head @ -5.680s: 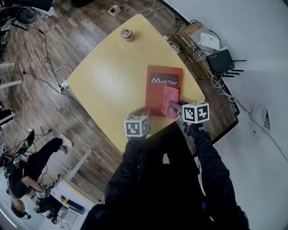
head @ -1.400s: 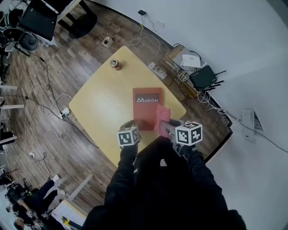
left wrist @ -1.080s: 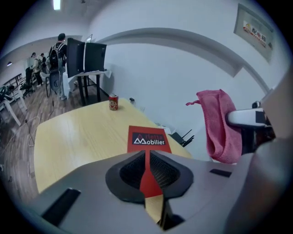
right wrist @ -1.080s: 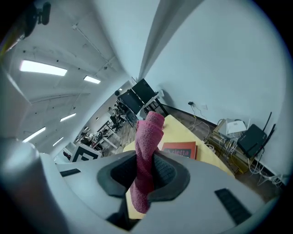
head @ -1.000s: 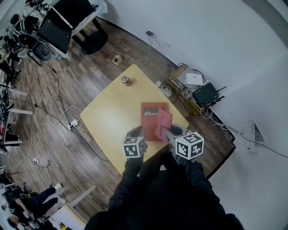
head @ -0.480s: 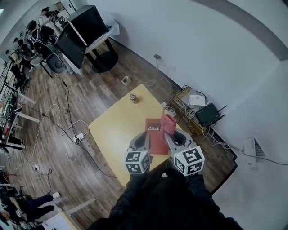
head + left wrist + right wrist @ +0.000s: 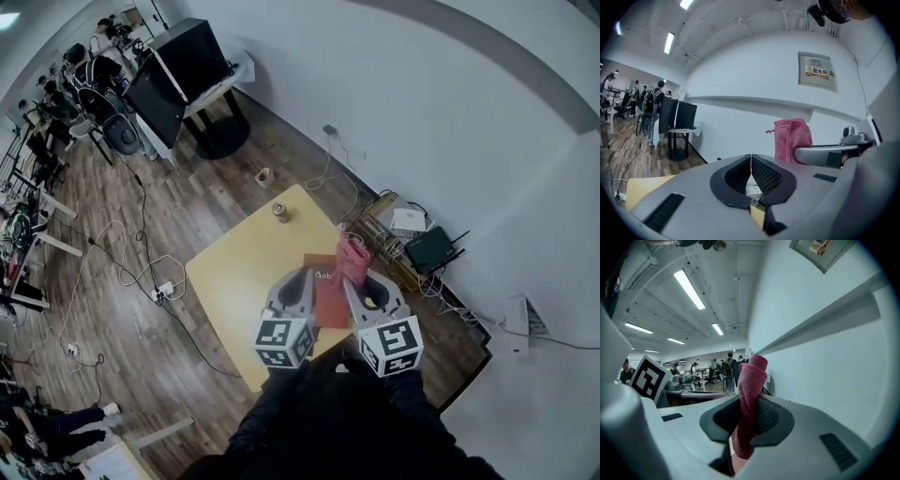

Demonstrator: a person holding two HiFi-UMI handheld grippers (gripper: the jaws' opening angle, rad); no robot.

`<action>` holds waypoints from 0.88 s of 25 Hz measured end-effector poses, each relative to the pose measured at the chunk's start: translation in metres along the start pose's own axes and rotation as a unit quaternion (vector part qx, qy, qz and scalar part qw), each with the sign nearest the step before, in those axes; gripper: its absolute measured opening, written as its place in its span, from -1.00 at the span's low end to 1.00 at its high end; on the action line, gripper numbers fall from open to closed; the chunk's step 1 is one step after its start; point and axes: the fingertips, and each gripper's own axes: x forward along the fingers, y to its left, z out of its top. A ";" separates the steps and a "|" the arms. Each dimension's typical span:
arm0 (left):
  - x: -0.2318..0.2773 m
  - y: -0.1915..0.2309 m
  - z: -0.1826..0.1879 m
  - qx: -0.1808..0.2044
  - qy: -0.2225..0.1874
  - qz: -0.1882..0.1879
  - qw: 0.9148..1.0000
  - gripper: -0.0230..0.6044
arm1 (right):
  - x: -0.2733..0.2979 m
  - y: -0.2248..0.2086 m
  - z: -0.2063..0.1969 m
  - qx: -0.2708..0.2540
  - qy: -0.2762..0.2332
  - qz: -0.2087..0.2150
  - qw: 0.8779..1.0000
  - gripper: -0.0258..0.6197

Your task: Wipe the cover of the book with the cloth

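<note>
Yellow table sits far below on wood flooring. The red book lies flat toward its 3 o'clock corner, and a can stands near the 12 o'clock corner. Both tools are high up and aimed at the white wall, so nothing touches the cover; wiping looks paused or done, not under way. The right gripper is clamped on the pink cloth, which stands up from the jaws toward 12 o'clock. The left gripper has its jaws pressed together on nothing, probably free to steady the book. White lettering on the cover is too small to read. A wall sign, at 1 o'clock in the left gripper view, shows a yellow warning triangle and red characters, seemingly 配电箱.
</note>
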 end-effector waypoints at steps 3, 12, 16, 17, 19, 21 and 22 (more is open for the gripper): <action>-0.003 -0.005 0.008 0.014 -0.012 0.000 1.000 -0.81 | -0.004 0.000 0.002 -0.001 -0.006 -0.001 1.000 -0.68; -0.010 0.004 0.014 0.026 -0.018 0.021 0.999 -0.81 | -0.011 -0.002 0.011 -0.004 -0.024 -0.007 1.000 -0.68; -0.009 0.007 0.011 0.026 -0.014 0.029 0.999 -0.81 | -0.013 -0.005 0.008 0.005 -0.028 -0.009 1.000 -0.68; -0.010 0.006 0.011 0.028 -0.013 0.029 0.999 -0.81 | -0.014 -0.005 0.007 0.006 -0.028 -0.009 1.000 -0.68; -0.011 0.005 0.009 0.033 -0.012 0.028 0.999 -0.81 | -0.015 -0.004 0.007 0.005 -0.030 -0.008 1.000 -0.68; -0.013 0.006 0.008 0.038 -0.008 0.029 0.999 -0.81 | -0.015 -0.001 0.007 0.004 -0.030 -0.007 1.000 -0.68; -0.014 0.006 0.007 0.039 -0.006 0.031 0.999 -0.81 | -0.015 0.000 0.007 0.004 -0.030 -0.007 1.000 -0.68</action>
